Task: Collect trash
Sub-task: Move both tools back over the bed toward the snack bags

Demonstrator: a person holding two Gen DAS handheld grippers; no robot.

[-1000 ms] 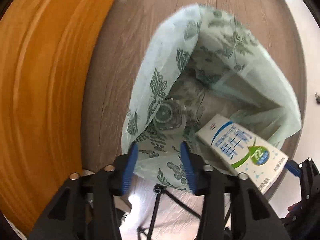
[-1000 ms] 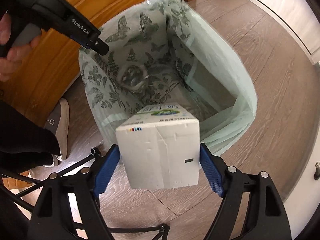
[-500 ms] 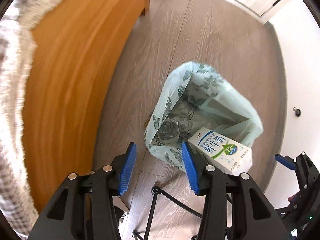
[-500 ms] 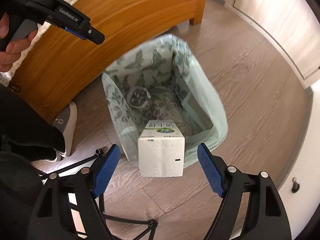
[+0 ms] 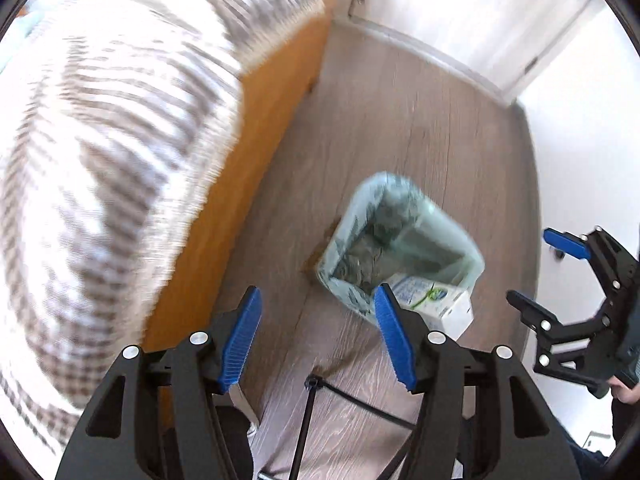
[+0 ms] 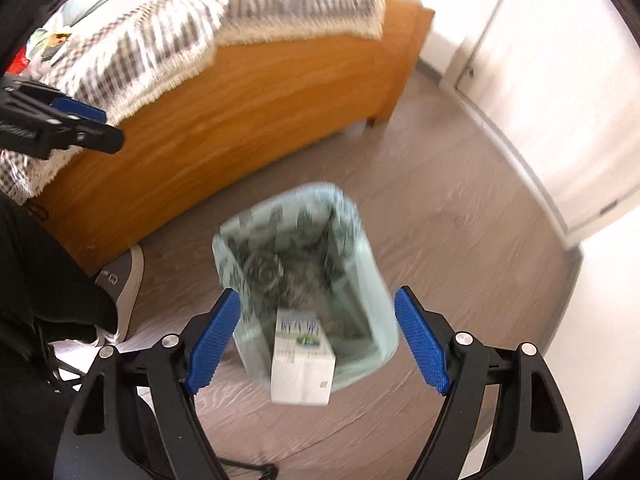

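Note:
A bin lined with a pale green leaf-print bag [image 5: 416, 216] [image 6: 360, 256] stands on the wood floor. A white milk carton [image 6: 303, 364] [image 5: 436, 306] is at the bin's near rim, free of both grippers; I cannot tell whether it rests there or is falling. A crumpled clear item [image 6: 264, 268] lies inside the bag. My right gripper [image 6: 318, 344] is open and empty, high above the bin; it also shows in the left wrist view [image 5: 540, 272]. My left gripper [image 5: 316, 336] is open and empty, above the floor left of the bin.
A wooden bed frame [image 6: 240, 112] with a checked blanket [image 5: 100, 140] stands left of the bin. A grey shoe [image 6: 120, 280] is on the floor by the bed. White cupboard doors [image 6: 560, 80] line the far wall. A black tripod leg [image 5: 308, 408] lies below.
The right gripper has let go of the milk carton, which dropped to the bin's rim. Both grippers have risen well away from the bin, bringing the bed and wall into view.

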